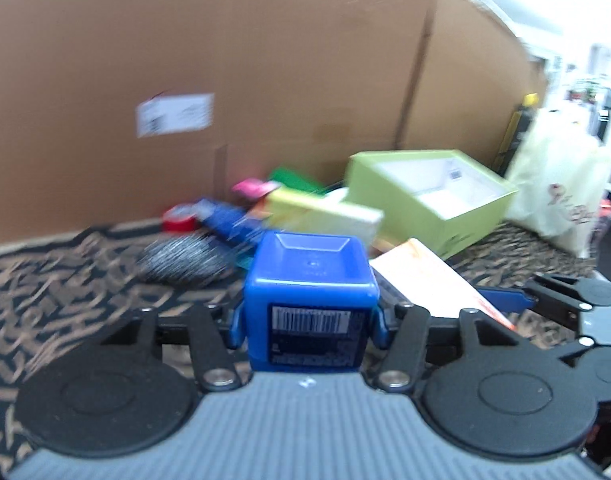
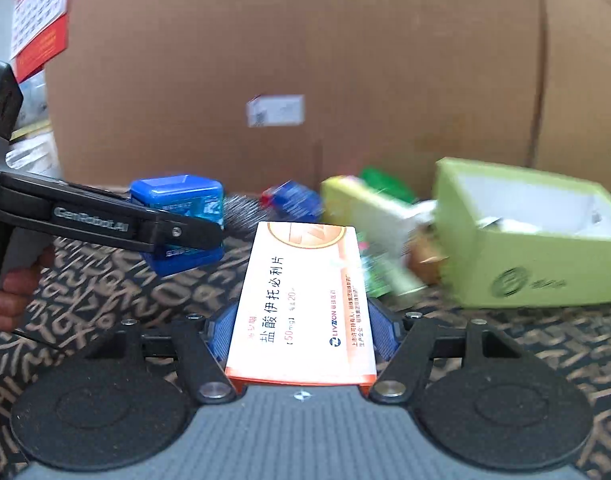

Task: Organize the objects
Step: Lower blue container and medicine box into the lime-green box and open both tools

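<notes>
My left gripper [image 1: 307,326] is shut on a blue plastic box [image 1: 310,292] with a barcode label, held above the patterned surface; it also shows in the right wrist view [image 2: 177,216], with the left gripper [image 2: 185,232] around it. My right gripper [image 2: 301,336] is shut on a white and orange medicine box [image 2: 301,304], which also shows in the left wrist view [image 1: 437,280]. An open light green box [image 1: 437,196] [image 2: 537,240] with a white inside stands to the right.
A big cardboard box [image 1: 265,80] forms a wall behind. A pile lies in front of it: a red tape roll [image 1: 181,218], a grey striped object [image 1: 181,260], a yellow-green carton [image 1: 325,212] and coloured packets. A white plastic bag [image 1: 561,200] stands far right.
</notes>
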The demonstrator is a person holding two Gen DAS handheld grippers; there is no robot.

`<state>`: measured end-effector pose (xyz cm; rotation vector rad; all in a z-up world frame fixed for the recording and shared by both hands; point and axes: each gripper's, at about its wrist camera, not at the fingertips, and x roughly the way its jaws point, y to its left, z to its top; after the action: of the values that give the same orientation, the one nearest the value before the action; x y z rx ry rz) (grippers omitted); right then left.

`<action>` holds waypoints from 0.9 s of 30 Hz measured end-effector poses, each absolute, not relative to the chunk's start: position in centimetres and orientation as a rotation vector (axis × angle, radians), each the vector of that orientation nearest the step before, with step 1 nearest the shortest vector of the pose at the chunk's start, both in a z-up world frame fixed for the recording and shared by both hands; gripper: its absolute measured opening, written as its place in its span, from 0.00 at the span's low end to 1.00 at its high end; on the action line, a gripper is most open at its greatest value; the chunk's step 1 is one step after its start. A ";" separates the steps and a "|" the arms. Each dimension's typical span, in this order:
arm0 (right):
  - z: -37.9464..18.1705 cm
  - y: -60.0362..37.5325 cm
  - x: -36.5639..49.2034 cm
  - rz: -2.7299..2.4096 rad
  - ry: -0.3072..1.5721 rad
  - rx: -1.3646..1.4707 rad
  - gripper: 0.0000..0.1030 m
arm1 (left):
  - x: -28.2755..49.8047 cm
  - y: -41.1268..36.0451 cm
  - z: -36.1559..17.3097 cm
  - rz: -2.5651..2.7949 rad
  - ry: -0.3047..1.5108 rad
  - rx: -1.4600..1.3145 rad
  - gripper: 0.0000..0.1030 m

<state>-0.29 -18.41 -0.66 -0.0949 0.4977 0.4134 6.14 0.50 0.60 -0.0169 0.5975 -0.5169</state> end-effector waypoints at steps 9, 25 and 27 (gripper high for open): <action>2.7 -25.1 2.5 0.206 0.407 -0.113 0.68 | 9.2 -8.4 4.9 -0.700 0.525 0.019 0.54; 2.4 -34.3 14.8 -0.033 0.373 -0.200 0.68 | 19.9 -22.1 3.1 -0.719 0.584 0.004 0.54; 1.9 -34.8 16.5 -0.041 0.392 -0.196 0.68 | 21.2 -23.0 2.5 -0.701 0.596 0.006 0.54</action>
<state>16.52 -34.79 1.87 -0.1962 0.3917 -0.0406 21.16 -22.98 2.46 0.0059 0.5961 -0.7006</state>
